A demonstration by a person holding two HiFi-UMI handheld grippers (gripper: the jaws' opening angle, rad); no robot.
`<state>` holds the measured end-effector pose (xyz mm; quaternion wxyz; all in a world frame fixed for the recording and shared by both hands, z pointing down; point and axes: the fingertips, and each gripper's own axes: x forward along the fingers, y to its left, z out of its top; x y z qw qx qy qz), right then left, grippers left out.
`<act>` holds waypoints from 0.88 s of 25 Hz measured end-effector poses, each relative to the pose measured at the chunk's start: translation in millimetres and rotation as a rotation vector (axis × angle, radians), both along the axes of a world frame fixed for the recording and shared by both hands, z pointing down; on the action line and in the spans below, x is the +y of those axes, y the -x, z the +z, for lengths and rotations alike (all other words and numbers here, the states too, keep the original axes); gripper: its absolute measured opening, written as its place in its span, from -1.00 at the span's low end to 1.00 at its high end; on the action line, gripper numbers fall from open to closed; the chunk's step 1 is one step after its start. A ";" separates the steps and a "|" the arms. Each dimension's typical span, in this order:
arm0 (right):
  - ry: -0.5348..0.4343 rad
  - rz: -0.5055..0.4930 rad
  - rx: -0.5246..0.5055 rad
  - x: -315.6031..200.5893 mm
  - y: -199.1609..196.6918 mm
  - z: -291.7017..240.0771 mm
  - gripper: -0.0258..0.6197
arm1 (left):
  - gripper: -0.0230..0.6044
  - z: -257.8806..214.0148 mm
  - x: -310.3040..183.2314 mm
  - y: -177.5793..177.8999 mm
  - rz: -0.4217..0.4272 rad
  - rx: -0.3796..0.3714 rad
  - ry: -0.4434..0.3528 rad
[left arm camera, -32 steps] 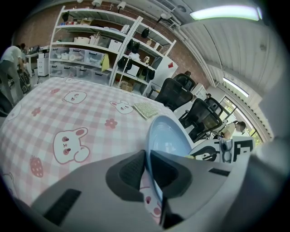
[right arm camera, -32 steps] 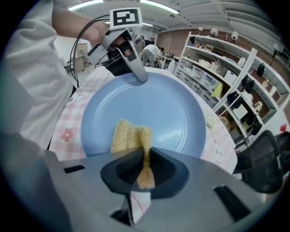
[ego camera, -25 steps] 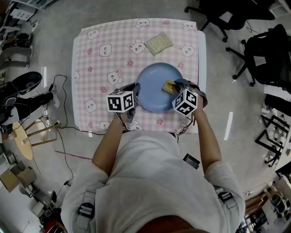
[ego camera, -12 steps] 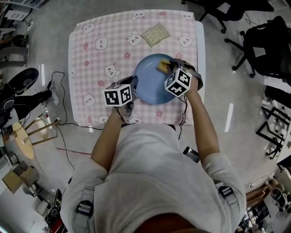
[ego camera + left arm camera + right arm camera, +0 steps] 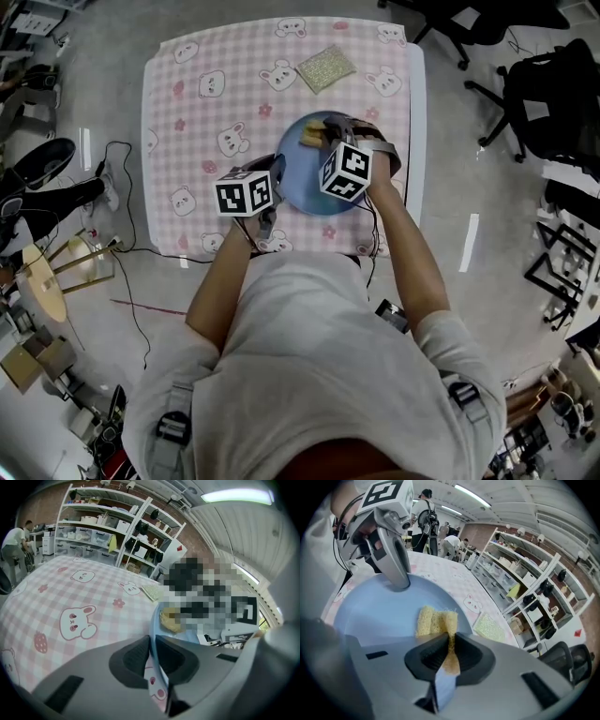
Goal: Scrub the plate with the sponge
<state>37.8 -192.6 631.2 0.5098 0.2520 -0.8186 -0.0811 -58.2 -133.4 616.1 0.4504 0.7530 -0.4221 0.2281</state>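
A round blue plate (image 5: 302, 180) lies on the near side of the pink checked table (image 5: 202, 103). My left gripper (image 5: 273, 180) is shut on the plate's left rim (image 5: 153, 616), which runs between its jaws. My right gripper (image 5: 323, 139) is shut on a yellow sponge (image 5: 309, 140) and presses it against the plate's far part. In the right gripper view the sponge (image 5: 436, 619) sticks out past the right gripper (image 5: 450, 645) onto the blue plate (image 5: 379, 616), with the left gripper (image 5: 401, 581) clamped on the rim opposite. In the left gripper view the sponge (image 5: 169, 620) sits beyond the left gripper (image 5: 152, 645).
A greenish glitter scouring pad (image 5: 325, 68) lies on the cloth beyond the plate, also in the right gripper view (image 5: 490, 626). Office chairs (image 5: 548, 89) stand right of the table. Cables (image 5: 127, 187) and a stool (image 5: 52, 286) are on the floor at left. Shelving (image 5: 108, 531) stands behind.
My right gripper has carried the sponge across the plate, from its right side toward the far left. The left gripper has kept its hold on the rim.
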 end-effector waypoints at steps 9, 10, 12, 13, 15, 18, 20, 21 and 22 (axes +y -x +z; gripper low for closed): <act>-0.039 -0.224 0.038 32.9 38.6 -3.6 -0.78 | -0.79 5.7 -0.4 1.9 -0.018 -0.004 0.016; -0.038 -0.248 0.040 38.0 41.2 -3.4 -0.78 | -0.79 6.7 -0.9 2.5 -0.019 -0.007 0.016; -0.024 -0.287 0.036 49.8 46.3 -2.2 -0.78 | -0.80 9.1 -1.7 3.7 -0.025 -0.013 0.016; -0.015 -0.304 0.034 56.8 47.9 -0.8 -0.78 | -0.80 10.1 -1.6 3.5 -0.027 -0.016 0.016; 0.001 -0.330 0.036 71.9 48.4 3.0 -0.78 | -0.80 11.7 0.0 1.9 -0.026 -0.019 0.020; 0.022 -0.344 0.028 88.3 47.0 6.0 -0.78 | -0.80 13.2 1.5 0.9 -0.021 -0.028 0.024; 0.037 -0.360 0.018 95.3 45.0 7.5 -0.78 | -0.81 14.3 -0.4 -0.1 -0.025 -0.028 0.026; 0.044 -0.370 0.017 99.3 42.6 8.5 -0.78 | -0.81 14.8 -1.8 -1.6 -0.025 -0.026 0.025; 0.051 -0.380 0.019 103.9 39.5 9.4 -0.78 | -0.81 15.0 -2.9 -3.4 -0.024 -0.023 0.024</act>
